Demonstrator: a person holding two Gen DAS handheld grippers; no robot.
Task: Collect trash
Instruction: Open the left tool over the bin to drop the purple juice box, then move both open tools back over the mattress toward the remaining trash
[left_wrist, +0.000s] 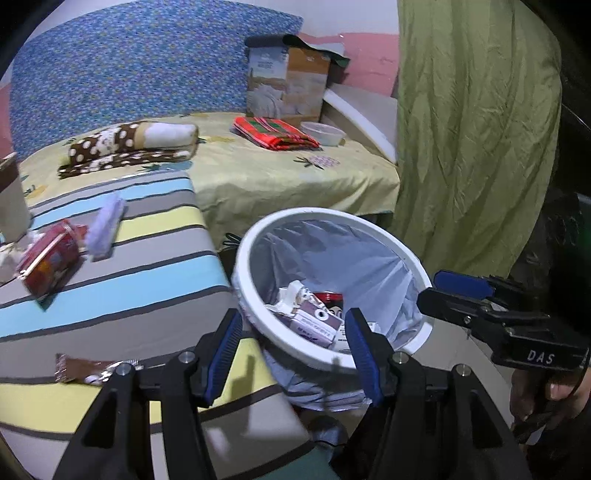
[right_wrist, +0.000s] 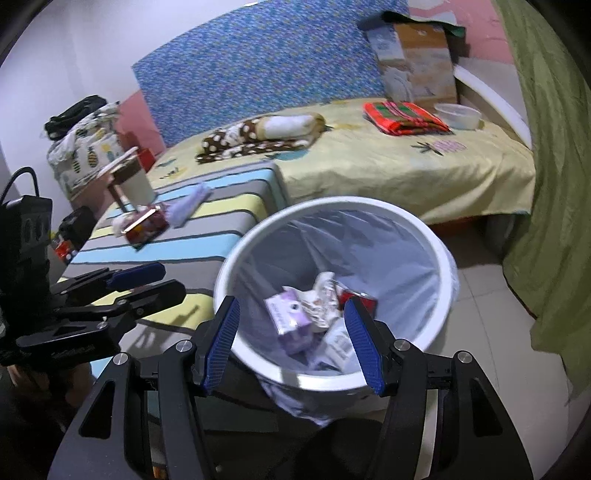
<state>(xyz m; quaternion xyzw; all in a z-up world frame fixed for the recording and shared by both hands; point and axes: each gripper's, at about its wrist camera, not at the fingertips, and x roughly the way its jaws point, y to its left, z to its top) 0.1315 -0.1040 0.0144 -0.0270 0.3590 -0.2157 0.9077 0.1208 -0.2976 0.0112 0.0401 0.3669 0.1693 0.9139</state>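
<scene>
White lined bin (right_wrist: 439, 258) — purple carton (right_wrist: 291, 314), red can (right_wrist: 360, 297), crumpled wrappers (right_wrist: 325, 291) inside

The bin (left_wrist: 373, 225) is white, with a pale see-through bag (left_wrist: 332, 251) inside. In it lie a purple and white box (right_wrist: 290, 312) and something red (right_wrist: 360, 295). The cloth (left_wrist: 122, 280) beside it has blue, yellow, grey and white stripes with thin dark lines. On it sit a red pack (left_wrist: 50, 260), a pale purple wrapper (left_wrist: 105, 229) and a brown wrapper (left_wrist: 92, 371). The bed sheet (left_wrist: 280, 177) is yellow. The blanket (left_wrist: 125, 146) is brown with white dots. The folded cloth (left_wrist: 275, 133) is red and green. The curtain (left_wrist: 476, 129) is green. The gripper pads (left_wrist: 223, 352) are blue.
</scene>
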